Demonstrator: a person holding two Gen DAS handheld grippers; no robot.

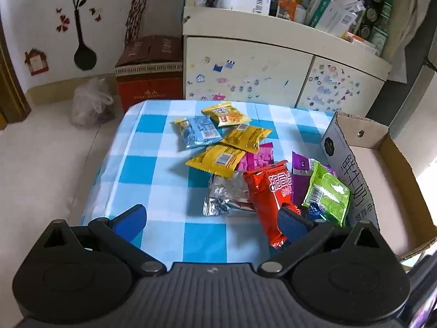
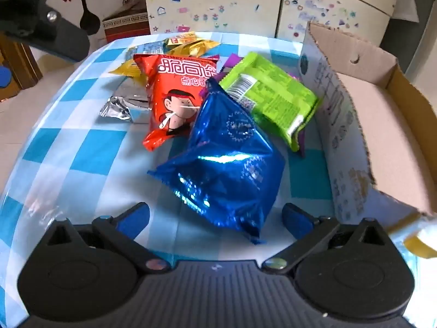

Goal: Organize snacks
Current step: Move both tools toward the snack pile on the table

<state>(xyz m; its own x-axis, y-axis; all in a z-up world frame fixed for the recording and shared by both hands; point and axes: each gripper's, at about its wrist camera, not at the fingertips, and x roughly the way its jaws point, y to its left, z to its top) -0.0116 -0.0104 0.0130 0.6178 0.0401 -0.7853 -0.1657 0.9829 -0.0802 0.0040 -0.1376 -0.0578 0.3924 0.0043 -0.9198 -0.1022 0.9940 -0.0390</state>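
Right gripper (image 2: 215, 218): jaws spread as wide as they go, nothing between the pads, pointing steeply down at the desk (image 2: 82, 161). Directly ahead, centred between the fingers, lies the blue bag (image 2: 226, 164) — a puffed foil pack, its long axis running diagonally from near-right to far-left, its near corner just in front of the right finger. It is free on the checked cloth, not gripped.

Left gripper (image 1: 211, 218): also fully spread and empty, tilted less steeply. Its right finger sits over the near end of the red bag (image 1: 269, 191), whether touching I cannot tell; the gap between the fingers frames bare cloth and the silver pack (image 1: 224, 196).

Beyond: green pack (image 2: 270, 104) leaning by the box wall, purple packs under it, yellow packs (image 1: 218, 158) and a light-blue one farther back. The cardboard box (image 2: 382, 125) stands open on the desk's right side, empty as far as can be seen.

Judgement: the right gripper is nearer both the blue bag and the box, so it is the natural hand for this pick. Pack lies skewed to the jaw line — closing across its narrower width likely needs a small wrist turn. Foil is slick and air-filled; may squirm out.
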